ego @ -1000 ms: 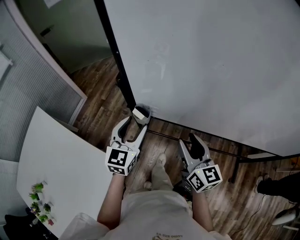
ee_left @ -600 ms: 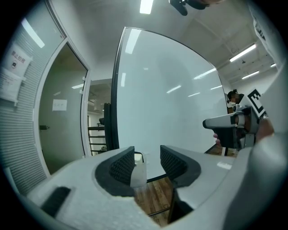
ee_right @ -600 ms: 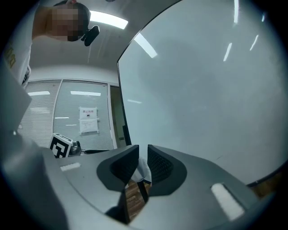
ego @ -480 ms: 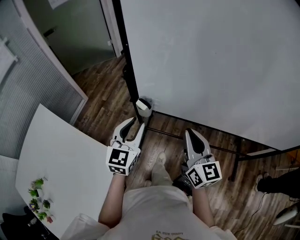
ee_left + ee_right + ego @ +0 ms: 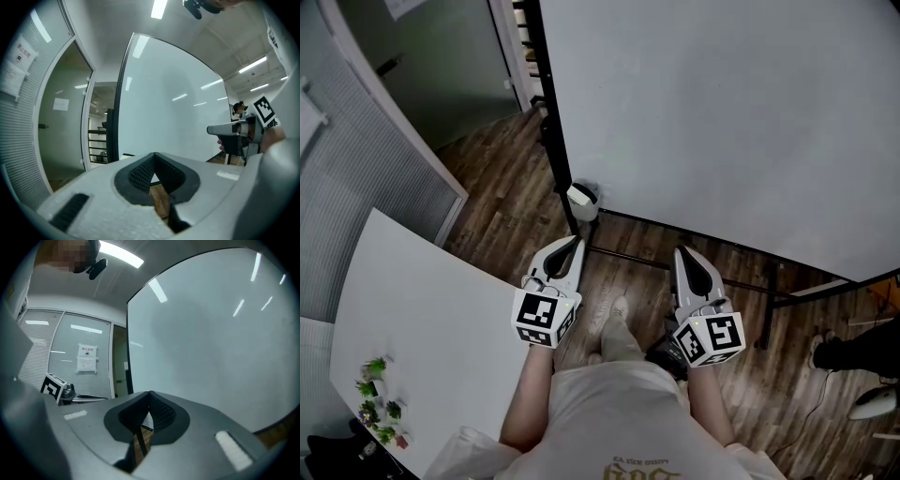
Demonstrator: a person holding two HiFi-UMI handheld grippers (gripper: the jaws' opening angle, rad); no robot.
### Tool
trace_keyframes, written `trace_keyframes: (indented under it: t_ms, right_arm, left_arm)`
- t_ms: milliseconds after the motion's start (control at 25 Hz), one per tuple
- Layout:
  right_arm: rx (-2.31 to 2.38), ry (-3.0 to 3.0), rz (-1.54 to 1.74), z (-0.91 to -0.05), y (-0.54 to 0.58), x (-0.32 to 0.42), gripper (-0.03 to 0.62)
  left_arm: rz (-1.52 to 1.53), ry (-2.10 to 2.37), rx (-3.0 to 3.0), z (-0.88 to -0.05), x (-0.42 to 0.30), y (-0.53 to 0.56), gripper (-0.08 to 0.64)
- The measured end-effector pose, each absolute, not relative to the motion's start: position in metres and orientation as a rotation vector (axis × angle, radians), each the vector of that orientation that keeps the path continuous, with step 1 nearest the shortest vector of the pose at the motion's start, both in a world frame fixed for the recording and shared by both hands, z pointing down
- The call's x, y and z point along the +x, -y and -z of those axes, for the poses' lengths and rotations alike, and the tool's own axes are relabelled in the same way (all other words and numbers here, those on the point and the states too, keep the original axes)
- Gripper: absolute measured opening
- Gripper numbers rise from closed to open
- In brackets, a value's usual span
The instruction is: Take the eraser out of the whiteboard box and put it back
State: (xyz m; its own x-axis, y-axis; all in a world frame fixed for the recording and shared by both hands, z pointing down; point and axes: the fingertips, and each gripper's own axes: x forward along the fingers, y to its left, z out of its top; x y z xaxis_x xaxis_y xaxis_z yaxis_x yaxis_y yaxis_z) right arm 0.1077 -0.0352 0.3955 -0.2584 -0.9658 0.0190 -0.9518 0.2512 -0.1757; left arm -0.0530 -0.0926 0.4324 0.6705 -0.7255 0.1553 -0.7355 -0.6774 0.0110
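Hand-held grippers (image 5: 575,242) (image 5: 683,253) above apparent floorboards (image 5: 492,178)

the head view looks steeply down from above the person (image 5: 614,417) onto the wooden floor (image 5: 502,183) and whiteboard (image 5: 722,122). each gripper view sits low behind its own jaws, facing that whiteboard level and close; the left one also catches the right gripper (image 5: 211,130).

No print is legible (the wall notice (image 5: 87,358) blurs out).
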Motion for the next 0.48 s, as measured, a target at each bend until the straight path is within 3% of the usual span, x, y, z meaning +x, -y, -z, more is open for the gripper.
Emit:
trace_keyframes:
  t_ms: [480]
  right_arm:
    - [-1.885, -2.408, 0.233, -0.396, 0.028, 0.107, 0.011]
  left_arm:
    - [-0.099, 1.194, 2.77, -0.419, -0.063, 0.093, 0.003]
